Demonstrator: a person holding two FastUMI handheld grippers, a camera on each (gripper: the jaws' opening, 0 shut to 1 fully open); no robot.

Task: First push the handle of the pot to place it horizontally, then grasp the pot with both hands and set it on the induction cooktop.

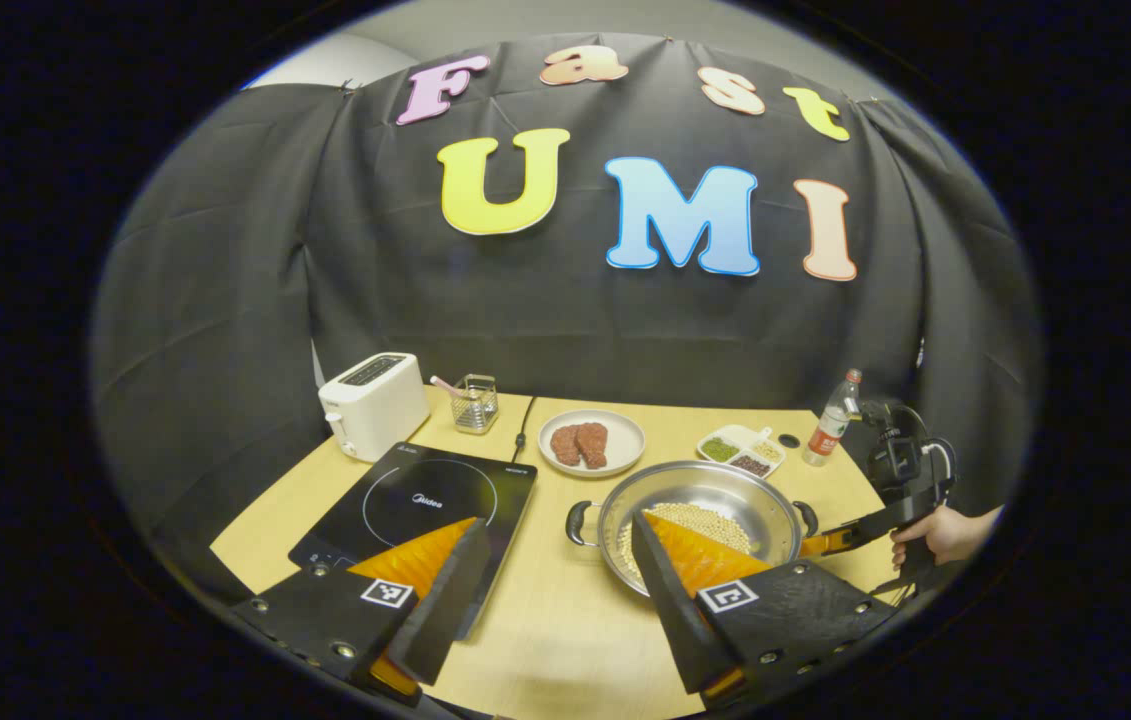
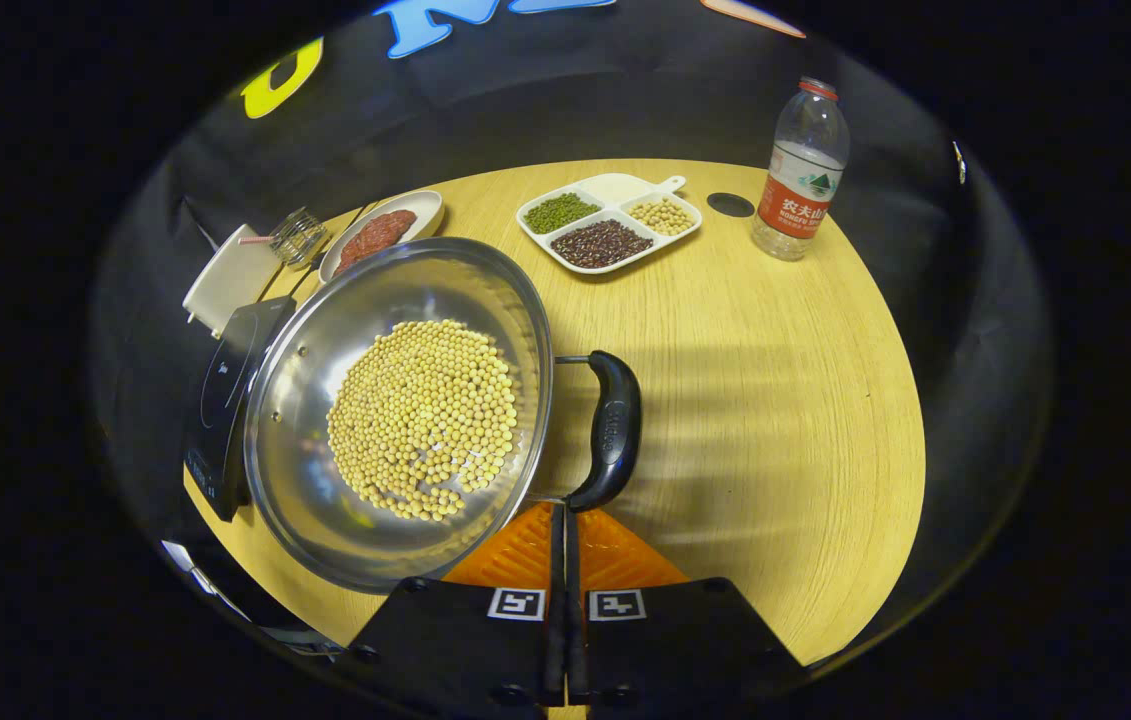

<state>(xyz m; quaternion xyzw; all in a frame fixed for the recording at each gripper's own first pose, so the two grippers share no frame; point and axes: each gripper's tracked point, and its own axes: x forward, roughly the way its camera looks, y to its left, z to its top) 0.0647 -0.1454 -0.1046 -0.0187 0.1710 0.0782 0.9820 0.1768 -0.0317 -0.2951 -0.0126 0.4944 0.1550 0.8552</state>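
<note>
I am on the first step: nudging the pot's handle round until the two handles lie across in front of me. My right gripper [image 2: 565, 545] has its fingers pressed flat together with nothing between them, and their tips sit right at the lower end of the black right handle [image 2: 613, 428], touching or nearly so; I cannot tell which. The pot [image 2: 325, 520], steel with soybeans [image 2: 423, 418] heaped in its middle, stands on the wooden table [image 2: 775, 400], just beside the induction cooktop [image 1: 425, 500] and not on it. My left gripper [image 1: 555, 570] hangs wide open and empty above the table, between the cooktop and the pot, near the left handle [image 1: 577, 523]. Next, I judge, the right fingers must open and close on their handle while the left takes the other, then both lift evenly so the beans stay put.
</note>
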